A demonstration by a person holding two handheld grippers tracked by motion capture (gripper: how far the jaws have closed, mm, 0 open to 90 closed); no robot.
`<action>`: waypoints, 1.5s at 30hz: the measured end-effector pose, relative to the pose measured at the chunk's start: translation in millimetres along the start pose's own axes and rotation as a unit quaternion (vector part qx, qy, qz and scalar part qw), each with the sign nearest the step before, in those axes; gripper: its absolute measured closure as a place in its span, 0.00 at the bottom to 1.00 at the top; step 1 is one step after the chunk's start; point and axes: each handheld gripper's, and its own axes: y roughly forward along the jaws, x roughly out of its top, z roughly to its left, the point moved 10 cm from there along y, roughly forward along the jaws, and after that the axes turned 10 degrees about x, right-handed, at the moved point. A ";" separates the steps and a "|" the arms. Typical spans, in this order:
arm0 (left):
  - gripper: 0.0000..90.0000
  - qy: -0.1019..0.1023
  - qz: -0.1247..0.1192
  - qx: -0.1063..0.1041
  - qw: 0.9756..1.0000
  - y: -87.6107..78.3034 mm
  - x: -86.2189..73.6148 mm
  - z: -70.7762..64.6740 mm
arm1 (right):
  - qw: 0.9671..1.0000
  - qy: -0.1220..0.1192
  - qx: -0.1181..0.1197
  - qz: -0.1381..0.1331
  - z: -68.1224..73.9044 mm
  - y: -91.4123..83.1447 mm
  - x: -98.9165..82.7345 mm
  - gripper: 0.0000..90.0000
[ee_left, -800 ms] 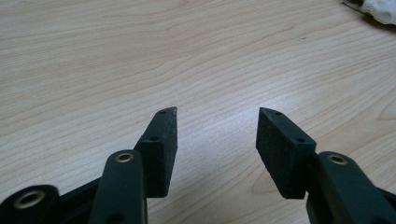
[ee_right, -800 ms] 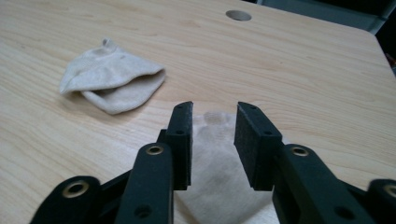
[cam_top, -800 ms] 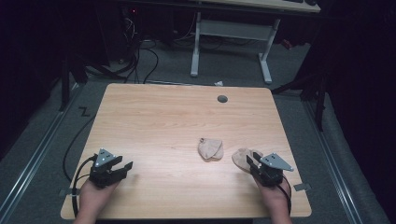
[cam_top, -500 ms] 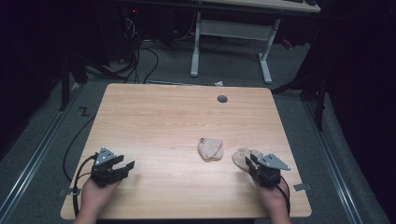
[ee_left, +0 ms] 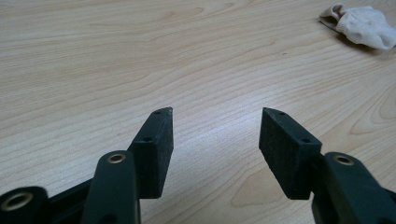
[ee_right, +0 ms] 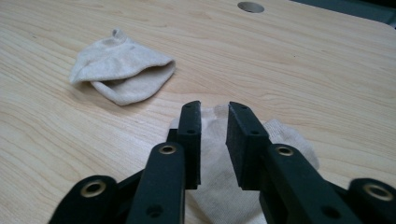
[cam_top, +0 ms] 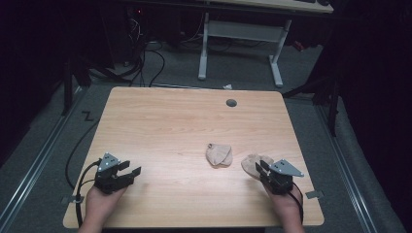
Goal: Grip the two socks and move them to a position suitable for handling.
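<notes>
Two beige socks (cam_top: 219, 156) (cam_top: 251, 165) are seen on a light wood-grain table (cam_top: 170, 126), the grippers (cam_top: 127, 173) (cam_top: 260, 168) being black with grey plates.

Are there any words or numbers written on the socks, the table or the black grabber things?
None: no word, number, label or brand can be read anywhere.
The two small beige fabric socks, one folded and one under the right gripper, are plain.
The light wooden table bears only grain and a round grey cable hole.
The black jaws of the left gripper carry only screw holes.
</notes>
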 end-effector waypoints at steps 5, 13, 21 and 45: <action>0.50 0.001 0.000 0.000 1.000 1.0 0.0 0.3 | 1.000 0.005 0.001 0.002 -3.9 1.3 2.4 0.92; 0.50 -0.001 0.001 0.006 1.000 -0.5 -0.8 2.7 | 1.000 0.009 0.002 0.019 -14.1 10.5 1.0 0.97; 0.50 0.003 0.006 0.006 1.000 1.1 -2.6 1.8 | 0.999 0.025 0.002 0.044 -26.7 16.9 -10.6 1.00; 0.50 0.019 0.005 -0.006 1.000 -1.8 -2.7 -10.4 | 0.993 0.059 -0.014 0.100 -44.2 29.6 -31.4 0.97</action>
